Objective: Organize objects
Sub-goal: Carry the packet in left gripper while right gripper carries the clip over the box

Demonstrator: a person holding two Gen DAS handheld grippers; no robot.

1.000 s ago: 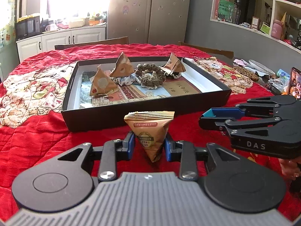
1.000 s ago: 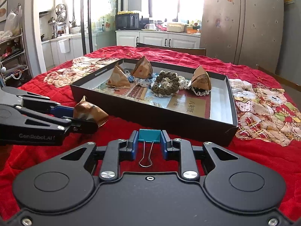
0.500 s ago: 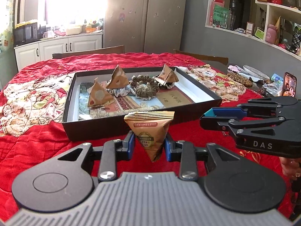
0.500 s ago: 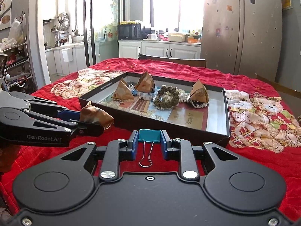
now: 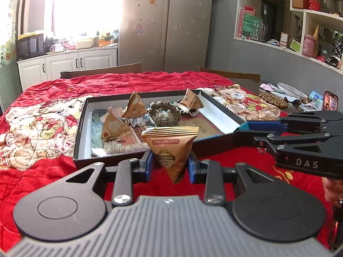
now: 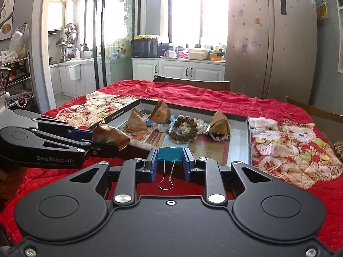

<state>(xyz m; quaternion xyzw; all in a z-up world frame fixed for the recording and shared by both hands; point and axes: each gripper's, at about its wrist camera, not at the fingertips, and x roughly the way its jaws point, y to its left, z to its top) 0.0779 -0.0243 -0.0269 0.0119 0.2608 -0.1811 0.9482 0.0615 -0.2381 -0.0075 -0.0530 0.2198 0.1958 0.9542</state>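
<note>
Left wrist view, item one: your left gripper (image 5: 169,163) is clenched on a triangular packet (image 5: 170,150), pinched low, wide top overhanging. Item two: your right gripper (image 6: 169,163) clamps a teal binder clip (image 6: 170,154), wire loop dangling. Both hang above the red cloth (image 6: 203,98), just short of the tray (image 6: 238,135).

Risks: the packet may swivel or slip; the loop may snag the tray's wall.

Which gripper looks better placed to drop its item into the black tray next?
Left, probably. The left gripper holds its brown snack packet right at the black tray near wall; the right gripper holds a teal binder clip.
</note>
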